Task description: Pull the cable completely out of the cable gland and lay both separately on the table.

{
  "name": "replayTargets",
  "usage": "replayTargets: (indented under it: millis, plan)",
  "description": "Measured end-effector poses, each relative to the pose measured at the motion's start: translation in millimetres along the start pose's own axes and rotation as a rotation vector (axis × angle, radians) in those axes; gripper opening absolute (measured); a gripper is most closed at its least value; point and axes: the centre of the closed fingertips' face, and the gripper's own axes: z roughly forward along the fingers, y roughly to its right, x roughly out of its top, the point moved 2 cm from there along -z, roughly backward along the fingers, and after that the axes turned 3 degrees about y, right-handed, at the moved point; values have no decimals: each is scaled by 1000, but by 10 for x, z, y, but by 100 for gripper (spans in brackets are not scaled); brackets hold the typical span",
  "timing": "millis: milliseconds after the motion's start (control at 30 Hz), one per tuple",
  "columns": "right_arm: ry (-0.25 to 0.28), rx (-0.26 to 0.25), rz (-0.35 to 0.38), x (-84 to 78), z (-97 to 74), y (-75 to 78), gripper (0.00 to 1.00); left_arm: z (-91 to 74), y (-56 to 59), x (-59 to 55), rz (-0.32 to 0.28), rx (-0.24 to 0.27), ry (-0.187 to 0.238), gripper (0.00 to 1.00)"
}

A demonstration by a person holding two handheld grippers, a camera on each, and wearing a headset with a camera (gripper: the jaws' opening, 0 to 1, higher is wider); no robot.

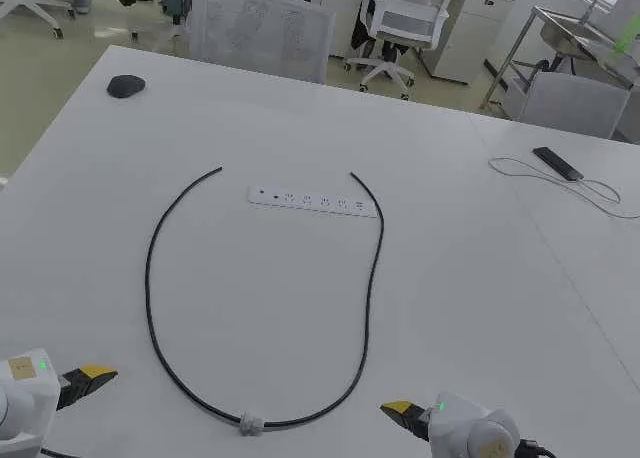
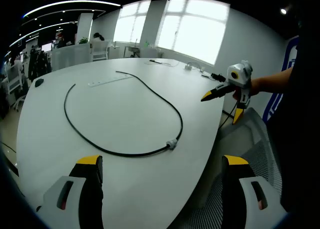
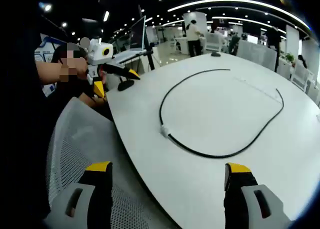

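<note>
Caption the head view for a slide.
Black cable, gland on it, looped on the table; left gripper and right gripper open at its edge.

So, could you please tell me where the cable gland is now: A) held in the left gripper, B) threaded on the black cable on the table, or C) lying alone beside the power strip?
B: the cable gland sits on the black cable at the near bend of its loop.
</note>
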Motion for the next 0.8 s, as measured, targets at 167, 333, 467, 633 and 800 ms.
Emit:
replayTargets:
  millis: [167, 333, 467, 633, 800]
  plan:
    - [-11, 18, -13, -14, -5, 19, 97, 33, 32, -50, -9, 13, -13, 98]
    - [-7, 26, -3, -18, -19, 50, 96, 50, 69, 1, -10, 19, -12, 98]
    - [-18, 30, -23, -32, -2, 69, 95, 51, 49, 14, -20, 30, -4, 98]
    - [-7, 31, -33, 61, 41, 119, 94, 75, 68, -16, -8, 27, -22, 97]
    - [6, 38, -46, 174, 115, 126, 93, 85, 61, -18, -6, 28, -27, 99]
